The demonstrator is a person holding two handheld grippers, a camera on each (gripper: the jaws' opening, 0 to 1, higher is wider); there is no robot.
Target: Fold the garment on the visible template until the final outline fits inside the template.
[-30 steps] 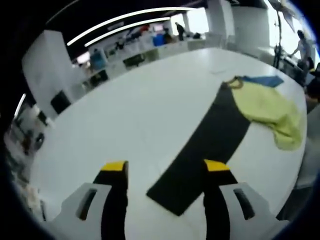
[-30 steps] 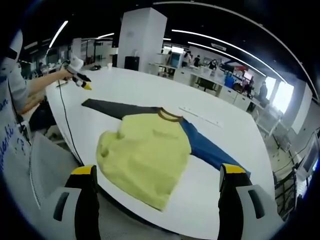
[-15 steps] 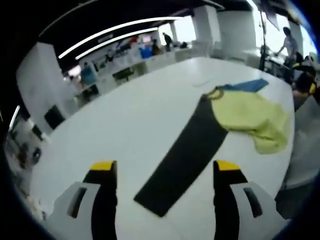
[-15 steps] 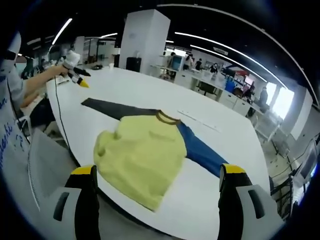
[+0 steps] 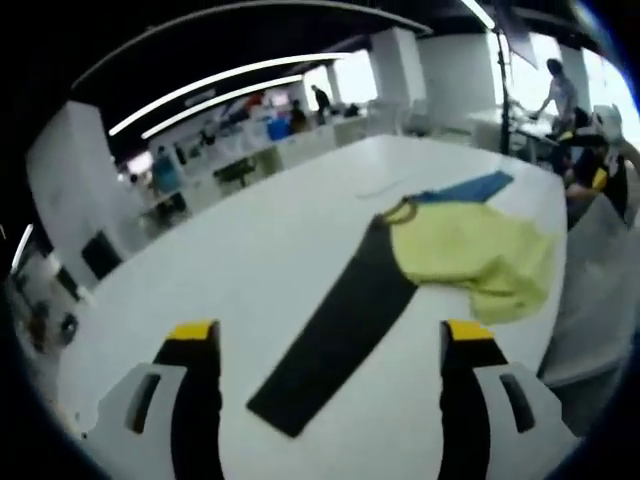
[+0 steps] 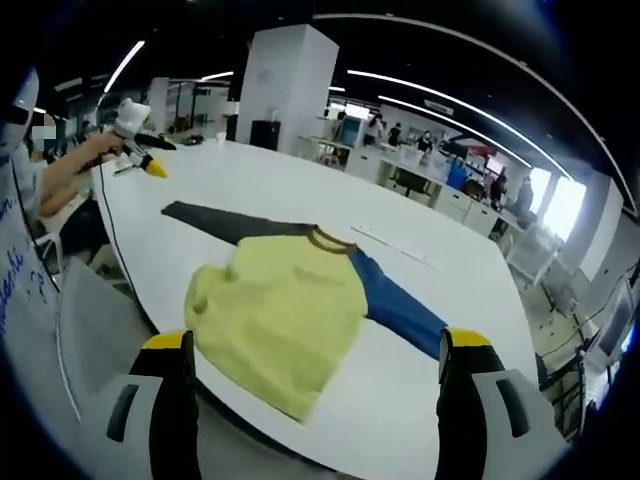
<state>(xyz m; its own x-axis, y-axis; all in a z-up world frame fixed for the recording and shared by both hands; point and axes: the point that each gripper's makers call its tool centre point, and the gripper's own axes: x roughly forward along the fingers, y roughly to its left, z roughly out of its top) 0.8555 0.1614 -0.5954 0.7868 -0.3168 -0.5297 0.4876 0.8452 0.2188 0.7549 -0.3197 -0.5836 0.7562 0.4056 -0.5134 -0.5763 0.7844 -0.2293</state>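
Yellow-green fabric forms the body of the sweatshirt (image 6: 280,320), which is seen lying rumpled on the white table (image 6: 300,190) ahead of the right gripper (image 6: 315,350), roughly between the lines of its two jaws and nearer the left one. A brown collar (image 6: 328,240) is seen at its far edge, a dark grey sleeve (image 6: 225,222) is stretched away beyond the left jaw, and a blue sleeve (image 6: 400,310) runs toward the right jaw. The lower hem is draped over the near table edge. No separate template outline can be made out.

Both jaw pairs are held spread wide with nothing between them; neither is touching the cloth. The left gripper (image 5: 325,345) is held well back, with the grey sleeve (image 5: 335,335) reaching toward the gap between its jaws and the yellow body (image 5: 470,260) beyond the right jaw.

The hem hanging off the edge is judged the main risk: a pull on one sleeve alone could drag the body further over, out of the workspace. A pinch on the bunched left side could also catch two layers and lock in the wrinkle.

In the right gripper view, the overhang and the left gripper (image 6: 140,160) in the person's hand (image 6: 105,148) are shown; in the left gripper view, the grey sleeve's full length and cuff end are revealed.
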